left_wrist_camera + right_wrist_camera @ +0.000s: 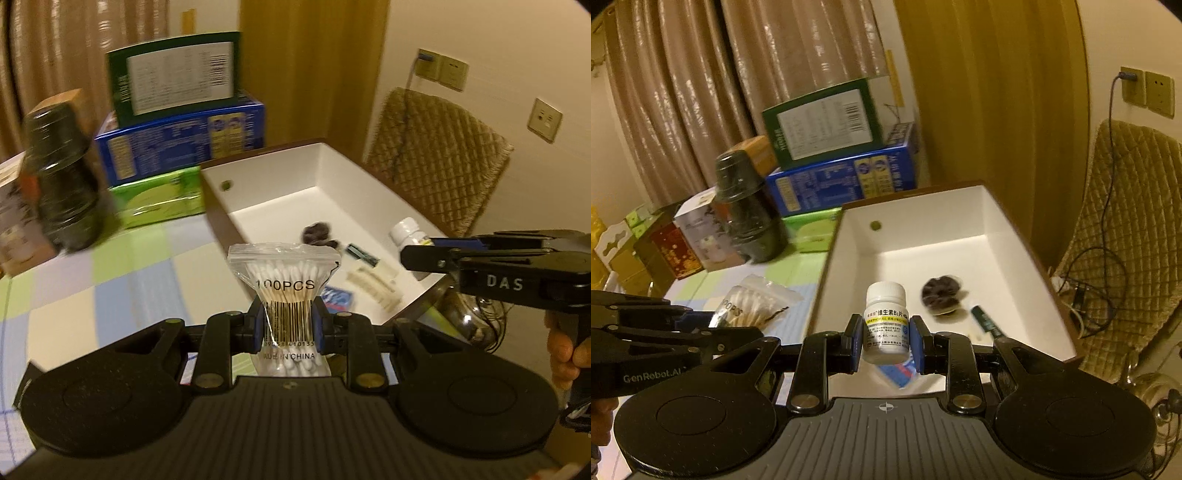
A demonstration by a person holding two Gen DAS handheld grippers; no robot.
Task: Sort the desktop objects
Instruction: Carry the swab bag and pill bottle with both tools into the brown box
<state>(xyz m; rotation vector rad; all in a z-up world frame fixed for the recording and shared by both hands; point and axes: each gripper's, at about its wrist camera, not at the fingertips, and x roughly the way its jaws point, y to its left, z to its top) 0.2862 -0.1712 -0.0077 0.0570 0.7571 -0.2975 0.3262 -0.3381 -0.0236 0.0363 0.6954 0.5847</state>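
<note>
My left gripper is shut on a clear zip bag of cotton swabs, held upright above the checked tablecloth just left of the white box. In the right wrist view the same bag hangs from the left gripper beside the box's left wall. My right gripper is shut on a small white pill bottle over the box's near end. From the left wrist view, the right gripper and its bottle sit over the box's right rim.
Inside the box lie a dark round item, a dark green stick, a blue-white packet and cream pieces. A black jar, stacked cartons and a green tissue pack stand behind. A quilted chair is at the right.
</note>
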